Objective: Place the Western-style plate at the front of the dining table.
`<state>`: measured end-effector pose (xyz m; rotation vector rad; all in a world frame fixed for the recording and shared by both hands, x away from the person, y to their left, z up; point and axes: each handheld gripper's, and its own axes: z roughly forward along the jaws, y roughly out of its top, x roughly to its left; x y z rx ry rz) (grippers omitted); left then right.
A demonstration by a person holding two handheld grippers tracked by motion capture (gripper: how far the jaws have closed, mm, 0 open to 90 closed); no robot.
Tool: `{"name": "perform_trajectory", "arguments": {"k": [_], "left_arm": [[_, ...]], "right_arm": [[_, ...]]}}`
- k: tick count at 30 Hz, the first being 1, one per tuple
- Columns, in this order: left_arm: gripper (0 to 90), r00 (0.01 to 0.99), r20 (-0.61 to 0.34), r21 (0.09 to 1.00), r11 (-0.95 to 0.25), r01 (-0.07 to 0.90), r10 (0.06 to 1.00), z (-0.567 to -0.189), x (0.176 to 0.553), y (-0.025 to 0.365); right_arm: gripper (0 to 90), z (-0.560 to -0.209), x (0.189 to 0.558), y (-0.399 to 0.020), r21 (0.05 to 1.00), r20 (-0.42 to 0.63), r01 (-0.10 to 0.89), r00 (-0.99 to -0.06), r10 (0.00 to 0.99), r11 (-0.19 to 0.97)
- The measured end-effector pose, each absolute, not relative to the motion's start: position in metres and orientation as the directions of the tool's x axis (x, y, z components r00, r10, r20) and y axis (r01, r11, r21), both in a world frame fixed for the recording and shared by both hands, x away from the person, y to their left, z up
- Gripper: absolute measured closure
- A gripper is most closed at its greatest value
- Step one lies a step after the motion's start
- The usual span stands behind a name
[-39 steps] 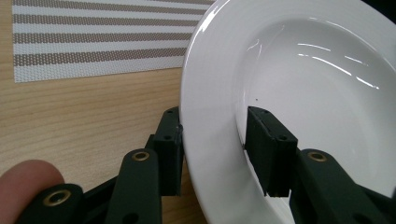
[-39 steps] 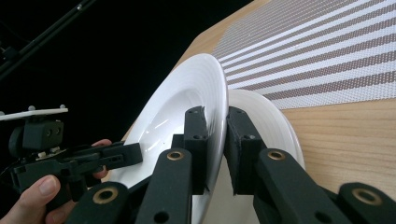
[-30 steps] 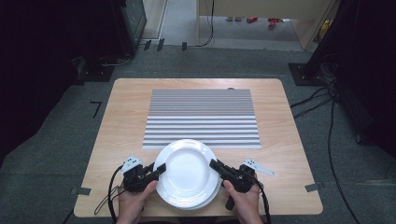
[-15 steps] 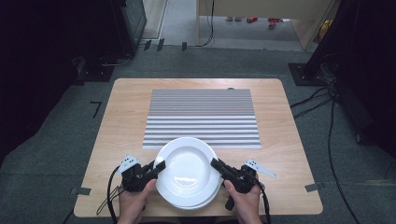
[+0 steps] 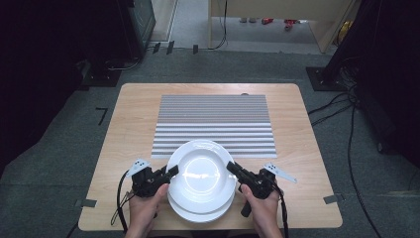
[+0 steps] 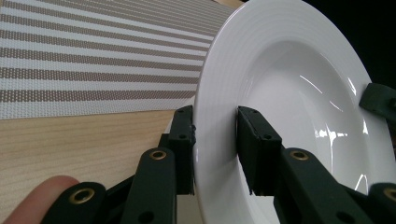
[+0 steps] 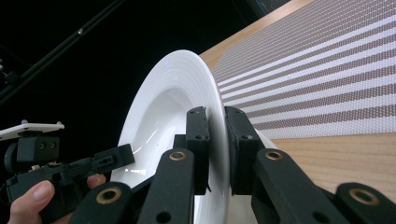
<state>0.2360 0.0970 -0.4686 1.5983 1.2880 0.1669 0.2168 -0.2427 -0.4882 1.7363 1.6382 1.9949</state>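
**Both grippers clamped on the top plate, near edge of the table**

You held the upper white plate [image 5: 202, 172] from two sides. Your left gripper [image 5: 171, 173] was closed on its left rim, and your right gripper [image 5: 232, 168] was closed on its right rim. The plate was at the near middle of the wooden table [image 5: 129, 124], and its far edge reached over the near border of the striped placemat [image 5: 214, 119].

From the high view, you could see a second plate [image 5: 200, 212] under the first one. Its near rim showed below the held plate, a little closer to you. This view also showed both your hands [image 5: 143, 210] coming in from the near side, and the dark floor with cables around the table.

The left gripper view gave what the high view could not: the two black pads [image 6: 183, 140] stood on both sides of the thin rim, one under and one inside the bowl of the plate [image 6: 299, 93], both pressing on it. At the right border of that view, the tip of the other gripper [image 6: 378, 100] touched the opposite rim.

The right gripper view showed the same kind of grip from the other side, with the pads [image 7: 198, 140] tight on the rim of the plate [image 7: 163, 107]. Farther off at the left, your left hand [image 7: 28, 198] and its gripper [image 7: 109, 158] were holding the far rim. The placemat [image 7: 327, 70] lay at the right in this view.
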Motion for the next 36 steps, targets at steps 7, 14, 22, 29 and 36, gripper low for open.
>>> {"name": "perform_trajectory", "arguments": {"k": [7,14,22,29,36], "left_arm": [[69.9,0.42,-0.462,0.763,0.108,0.638,0.781,-0.461,0.244,0.095],[70.6,0.433,-0.468,0.768,0.112,0.63,0.77,-0.447,0.261,0.093],[70.3,0.44,-0.467,0.767,0.104,0.633,0.766,-0.436,0.289,0.087],[70.2,0.442,-0.462,0.765,0.094,0.637,0.769,-0.431,0.311,0.081],[70.0,0.438,-0.472,0.755,0.095,0.648,0.765,-0.429,0.336,0.076]], "right_arm": [[83.0,-0.483,0.228,-0.246,0.674,0.719,0.578,-0.367,0.59,-0.461],[82.9,-0.472,0.243,-0.25,0.673,0.723,0.567,-0.37,0.584,-0.474],[82.6,-0.456,0.267,-0.254,0.694,0.701,0.551,-0.371,0.609,-0.464],[82.2,-0.449,0.288,-0.259,0.699,0.693,0.55,-0.365,0.622,-0.456],[82.2,-0.442,0.315,-0.264,0.701,0.686,0.553,-0.354,0.636,-0.45]]}}
